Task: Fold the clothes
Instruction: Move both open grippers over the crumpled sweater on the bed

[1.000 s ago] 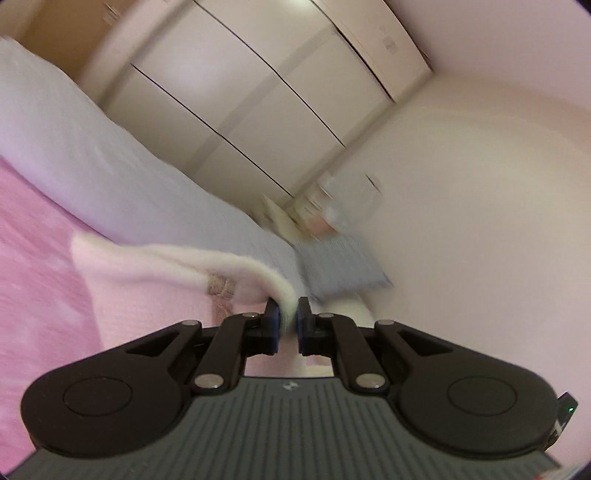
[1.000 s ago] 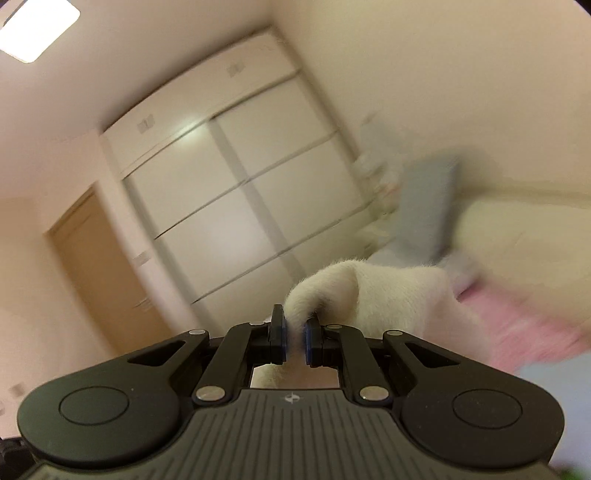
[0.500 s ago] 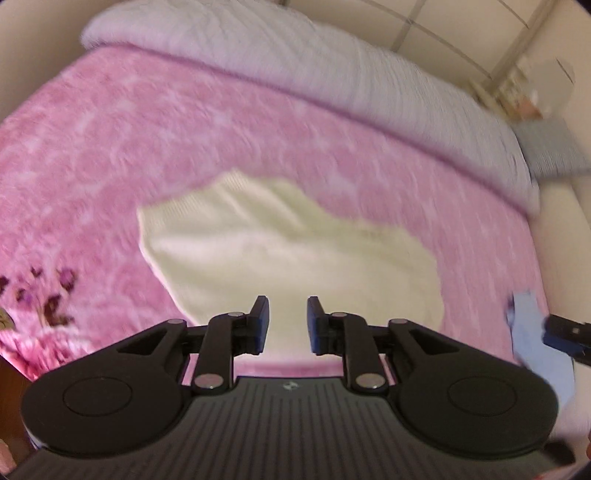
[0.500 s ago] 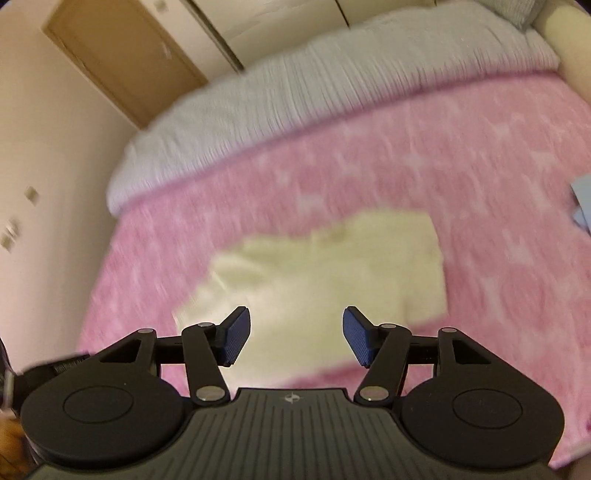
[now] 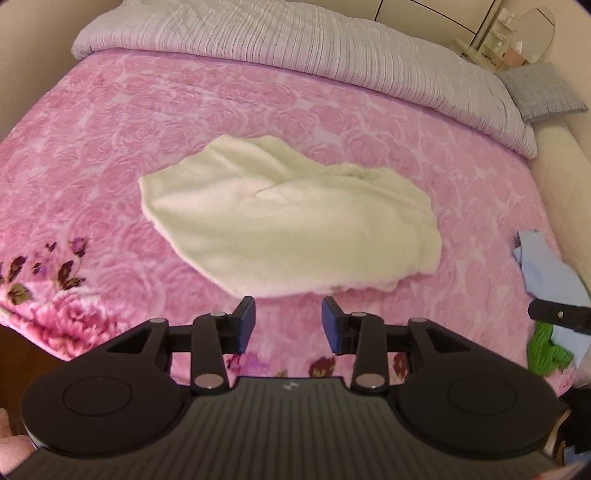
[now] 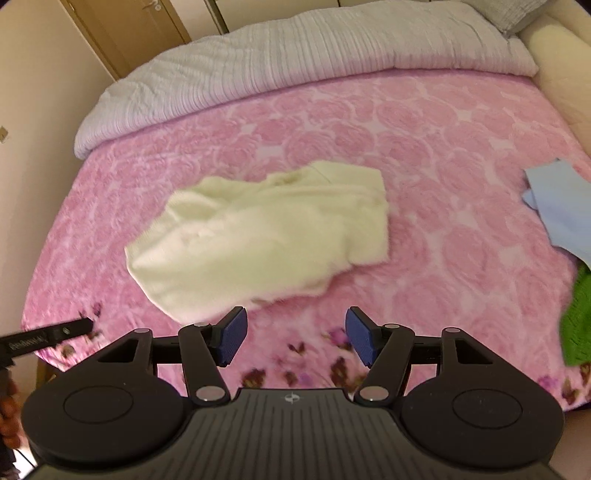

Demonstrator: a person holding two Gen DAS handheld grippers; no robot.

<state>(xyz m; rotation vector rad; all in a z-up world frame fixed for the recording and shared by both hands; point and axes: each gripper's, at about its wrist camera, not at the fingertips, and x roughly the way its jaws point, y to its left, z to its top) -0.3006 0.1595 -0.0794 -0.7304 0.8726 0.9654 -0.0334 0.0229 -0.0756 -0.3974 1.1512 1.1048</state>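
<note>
A cream fluffy garment (image 5: 288,221) lies loosely folded in the middle of the pink rose-patterned bed cover (image 5: 110,122). It also shows in the right wrist view (image 6: 266,236). My left gripper (image 5: 288,325) is open and empty, held above the bed's near edge just short of the garment. My right gripper (image 6: 295,334) is open wide and empty, also above the near edge just short of the garment. The tip of the other gripper shows at the edge of each view.
A light blue garment (image 6: 561,206) and a green one (image 6: 578,317) lie at the bed's right side. A grey-lilac duvet (image 5: 314,48) is rolled along the far side, with a grey pillow (image 5: 539,90). A wooden door (image 6: 133,29) is at the back left.
A second ago both grippers were shut on the cream garment and held it up. They have let go and opened, and the garment now lies on the bed.
</note>
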